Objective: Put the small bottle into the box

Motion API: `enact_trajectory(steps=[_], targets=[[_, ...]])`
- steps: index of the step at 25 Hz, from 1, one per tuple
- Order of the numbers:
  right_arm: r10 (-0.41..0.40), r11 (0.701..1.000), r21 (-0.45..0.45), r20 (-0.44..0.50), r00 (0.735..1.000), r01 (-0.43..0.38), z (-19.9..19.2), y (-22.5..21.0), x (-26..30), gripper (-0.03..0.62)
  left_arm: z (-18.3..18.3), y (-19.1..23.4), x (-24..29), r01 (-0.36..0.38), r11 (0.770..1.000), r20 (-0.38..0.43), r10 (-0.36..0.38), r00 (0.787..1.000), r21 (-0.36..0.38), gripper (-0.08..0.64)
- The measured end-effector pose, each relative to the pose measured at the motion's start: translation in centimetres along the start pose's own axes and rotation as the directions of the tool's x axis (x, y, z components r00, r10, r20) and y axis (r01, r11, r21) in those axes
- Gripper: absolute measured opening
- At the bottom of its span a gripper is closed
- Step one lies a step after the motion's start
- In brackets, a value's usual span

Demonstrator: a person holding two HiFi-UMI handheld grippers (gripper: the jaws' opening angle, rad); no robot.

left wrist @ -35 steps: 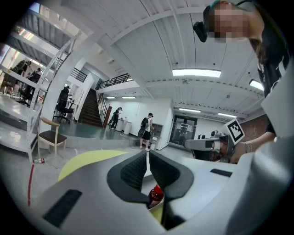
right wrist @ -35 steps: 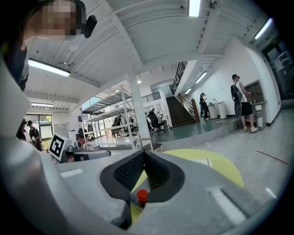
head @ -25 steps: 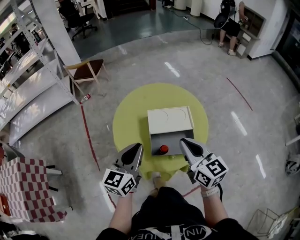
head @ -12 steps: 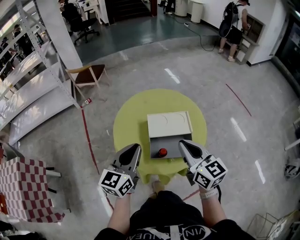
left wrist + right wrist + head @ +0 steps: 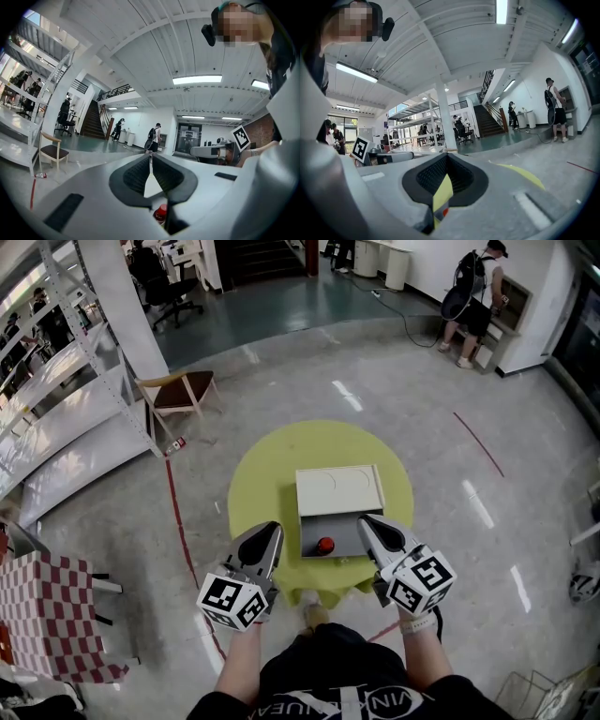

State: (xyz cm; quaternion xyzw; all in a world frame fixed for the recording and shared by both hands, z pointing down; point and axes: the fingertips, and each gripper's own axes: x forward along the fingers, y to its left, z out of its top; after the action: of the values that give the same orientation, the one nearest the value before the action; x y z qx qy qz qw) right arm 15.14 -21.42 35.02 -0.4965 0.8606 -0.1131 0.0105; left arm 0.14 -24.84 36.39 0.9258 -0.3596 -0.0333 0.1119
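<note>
Both grippers closed and empty, small bottle sitting in the box

Your left gripper (image 5: 273, 530) and right gripper (image 5: 367, 522) each have their jaws together on nothing, held level at the near edge of the yellow table (image 5: 272, 465). The small bottle (image 5: 325, 545) stands red cap up in the grey open half of the box (image 5: 339, 491), between your two grippers. It looks light, stiff and probably smooth-sided, so it could slip or tip. If you must take it, pinch the body just under the cap. Only the cap reads clearly; the body, its material and whether it leans on a wall are too small to tell
</note>
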Motion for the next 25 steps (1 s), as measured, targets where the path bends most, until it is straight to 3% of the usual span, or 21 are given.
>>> enact_trajectory(steps=[25], targets=[[0.024, 0.999, 0.037, -0.023, 0.999, -0.023, -0.8, -1.3, 1.0, 0.006, -1.1, 0.8, 1.3, -0.023, 0.999, -0.022, 0.023, 1.0, -0.03, 0.025]])
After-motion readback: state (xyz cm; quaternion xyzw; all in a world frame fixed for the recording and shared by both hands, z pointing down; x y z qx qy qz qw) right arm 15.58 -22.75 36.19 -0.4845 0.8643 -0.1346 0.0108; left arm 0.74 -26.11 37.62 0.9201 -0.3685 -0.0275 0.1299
